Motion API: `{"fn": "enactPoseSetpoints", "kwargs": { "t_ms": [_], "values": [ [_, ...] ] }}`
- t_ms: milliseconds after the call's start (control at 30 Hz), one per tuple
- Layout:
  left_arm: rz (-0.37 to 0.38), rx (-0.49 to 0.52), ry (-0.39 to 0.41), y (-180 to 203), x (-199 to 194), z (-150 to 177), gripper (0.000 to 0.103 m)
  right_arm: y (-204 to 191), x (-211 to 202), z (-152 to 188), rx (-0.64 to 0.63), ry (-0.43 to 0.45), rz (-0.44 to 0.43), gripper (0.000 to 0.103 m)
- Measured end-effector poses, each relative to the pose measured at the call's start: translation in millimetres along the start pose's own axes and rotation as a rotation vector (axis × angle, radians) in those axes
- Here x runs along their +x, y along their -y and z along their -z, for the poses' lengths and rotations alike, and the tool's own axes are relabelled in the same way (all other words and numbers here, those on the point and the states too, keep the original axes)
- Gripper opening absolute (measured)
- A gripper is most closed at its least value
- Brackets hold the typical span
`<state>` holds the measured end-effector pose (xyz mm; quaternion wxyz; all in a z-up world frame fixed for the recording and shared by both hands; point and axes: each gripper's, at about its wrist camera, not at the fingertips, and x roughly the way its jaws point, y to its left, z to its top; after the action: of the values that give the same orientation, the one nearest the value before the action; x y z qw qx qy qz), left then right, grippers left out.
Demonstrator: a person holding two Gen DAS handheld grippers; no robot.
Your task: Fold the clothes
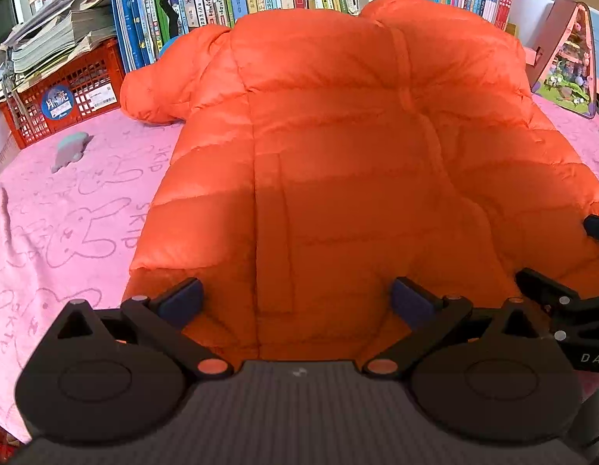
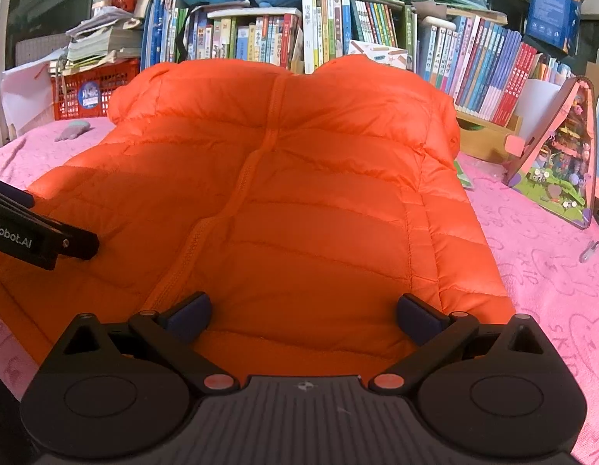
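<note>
**A:** Where's the jacket vs the jaws?

**B:** Orange puffer jacket (image 1: 338,155) lies flat on the pink cloth (image 1: 67,213), front up, hem toward both cameras. Left gripper (image 1: 297,302) is over the hem on the jacket's left half, jaws spread wide, nothing between the pads. The pocket seam runs up between its 2 fingers.

**A:** Right one?

**B:** Right gripper (image 2: 305,316) same: wide apart, empty, over the hem on the other half. Zip seam sits just left of its left finger (image 2: 189,316). Jacket edge is just outside the right finger.

**A:** Touching the fabric?

**B:** Can't tell from these 2 views. Pads look close above it.

**A:** Grippers near each other?

**B:** Side by side. Each shows at the edge of the other's view.

**A:** Surroundings?

**B:** Bookshelf (image 2: 260,38) behind the collar, red crate (image 1: 67,93) far left, small grey toy (image 1: 69,149) on the cloth, well apart from the jacket.
</note>
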<state>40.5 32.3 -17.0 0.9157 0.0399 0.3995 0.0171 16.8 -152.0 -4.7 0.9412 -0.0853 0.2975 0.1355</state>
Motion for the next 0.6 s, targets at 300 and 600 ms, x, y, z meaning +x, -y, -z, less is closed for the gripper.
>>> {"fn": "enactPoseSetpoints", "kwargs": {
  "t_ms": [300,600],
  "values": [
    [0.008,-0.005,0.019,-1.9,1.9,3.6,0.103,-3.2,-1.1,3.4,0.008,0.023,0.005,0.103],
    [0.005,-0.077,0.061,-24.9,-3.0,-2.2,0.103,11.0,-17.7,-8.8,0.037,0.058,0.07,0.103]
  ]
}}
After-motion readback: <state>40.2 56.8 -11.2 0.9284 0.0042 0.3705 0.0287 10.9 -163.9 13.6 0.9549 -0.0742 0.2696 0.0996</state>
